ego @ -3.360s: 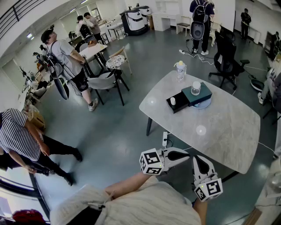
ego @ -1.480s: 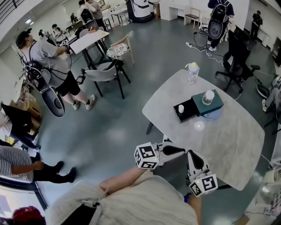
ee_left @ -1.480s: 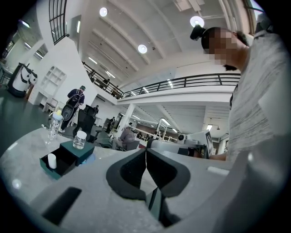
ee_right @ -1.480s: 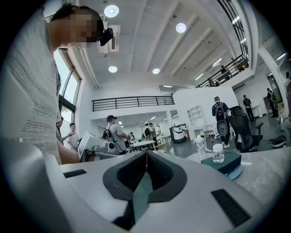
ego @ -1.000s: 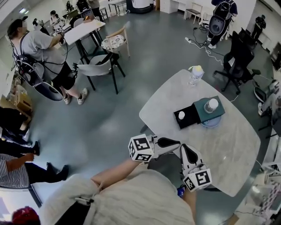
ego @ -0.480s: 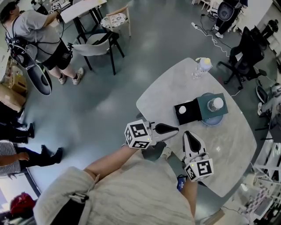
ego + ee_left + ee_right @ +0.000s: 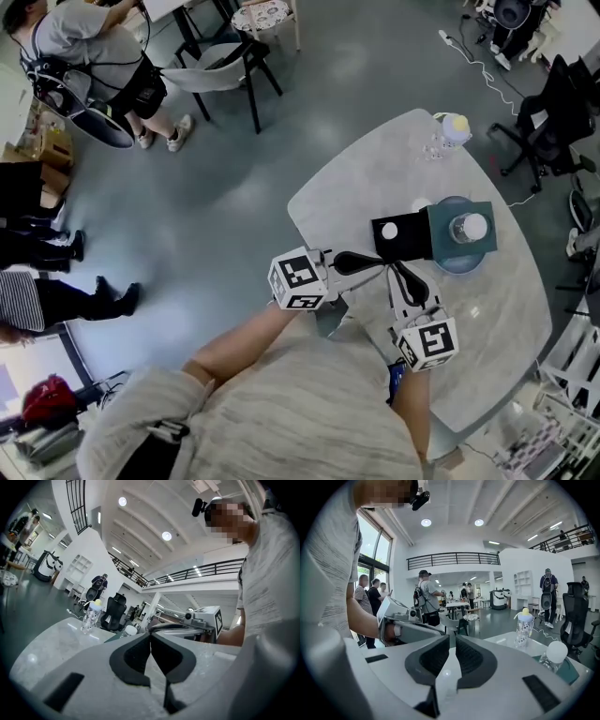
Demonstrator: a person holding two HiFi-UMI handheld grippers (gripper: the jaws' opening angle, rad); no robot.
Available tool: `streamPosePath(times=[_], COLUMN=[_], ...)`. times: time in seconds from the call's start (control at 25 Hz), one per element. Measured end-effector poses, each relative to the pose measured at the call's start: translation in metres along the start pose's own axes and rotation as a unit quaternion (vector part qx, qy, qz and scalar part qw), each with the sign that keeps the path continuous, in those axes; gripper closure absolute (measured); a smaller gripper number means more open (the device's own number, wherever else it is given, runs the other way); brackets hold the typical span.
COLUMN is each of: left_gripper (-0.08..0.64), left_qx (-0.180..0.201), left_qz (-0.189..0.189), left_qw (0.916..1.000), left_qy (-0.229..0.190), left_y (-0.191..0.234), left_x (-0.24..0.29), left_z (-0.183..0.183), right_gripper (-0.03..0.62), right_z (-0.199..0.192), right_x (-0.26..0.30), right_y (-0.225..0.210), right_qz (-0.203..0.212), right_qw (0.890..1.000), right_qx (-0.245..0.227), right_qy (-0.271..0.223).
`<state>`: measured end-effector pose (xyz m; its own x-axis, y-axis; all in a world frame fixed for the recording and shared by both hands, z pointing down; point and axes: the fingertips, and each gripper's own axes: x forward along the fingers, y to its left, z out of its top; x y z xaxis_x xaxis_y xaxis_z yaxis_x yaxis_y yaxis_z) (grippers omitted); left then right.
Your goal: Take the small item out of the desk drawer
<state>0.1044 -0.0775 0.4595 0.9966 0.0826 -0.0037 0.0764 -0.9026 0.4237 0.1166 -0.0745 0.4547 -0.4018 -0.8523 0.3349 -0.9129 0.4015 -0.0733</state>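
Observation:
A dark green drawer box (image 7: 464,246) stands on the marble table (image 7: 356,197), its black drawer (image 7: 403,246) pulled out to the left. In the drawer lies a small white item (image 7: 390,231). My left gripper (image 7: 375,263) reaches in from the left, jaws shut and empty, just short of the drawer's near side. My right gripper (image 7: 397,270) points up at the drawer from below, also shut and empty, its tips close to the left one's. The left gripper view shows shut jaws (image 7: 151,635); the right gripper view shows the same (image 7: 452,640).
A clear jar with a white lid (image 7: 472,227) sits on the green box, which rests on a blue plate (image 7: 456,266). A bottle with a yellow cap (image 7: 454,129) stands at the table's far end. Chairs (image 7: 230,66) and people (image 7: 89,56) are away to the left.
Both grippers have come forward over the table's near edge and now sit right by the open drawer. The table has come closer in the head view. The jaws stayed shut.

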Motion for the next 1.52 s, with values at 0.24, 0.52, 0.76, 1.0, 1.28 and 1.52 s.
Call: streamPosePath(times=[0.24, 0.52, 0.76, 1.0, 1.28, 1.52], left_gripper=[0.544, 0.544, 0.545, 0.543, 0.545, 0.545], left_qx=[-0.008, -0.021, -0.036, -0.055, -0.072, -0.078], left_qz=[0.035, 0.062, 0.075, 0.081, 0.084, 0.083], left_qw=[0.9993, 0.9978, 0.9965, 0.9949, 0.9934, 0.9930], left_qy=[0.006, 0.010, 0.014, 0.024, 0.032, 0.033], left_y=[0.032, 0.068, 0.091, 0.103, 0.112, 0.118], left_x=[0.007, 0.008, 0.011, 0.013, 0.015, 0.013], left_z=[-0.009, -0.020, -0.033, -0.050, -0.065, -0.069], right_gripper=[0.580, 0.580, 0.494, 0.468, 0.419, 0.405], right_z=[-0.018, -0.040, -0.064, -0.091, -0.116, -0.138], right_x=[0.021, 0.047, 0.065, 0.083, 0.102, 0.111], right_y=[-0.032, -0.058, -0.071, -0.079, -0.093, -0.098], right_qz=[0.005, -0.002, -0.009, -0.007, -0.014, -0.025], right_qw=[1.000, 0.999, 0.997, 0.992, 0.986, 0.976], right_qx=[-0.003, 0.007, 0.016, -0.001, -0.007, -0.024], right_qy=[0.022, 0.044, 0.078, 0.125, 0.166, 0.217])
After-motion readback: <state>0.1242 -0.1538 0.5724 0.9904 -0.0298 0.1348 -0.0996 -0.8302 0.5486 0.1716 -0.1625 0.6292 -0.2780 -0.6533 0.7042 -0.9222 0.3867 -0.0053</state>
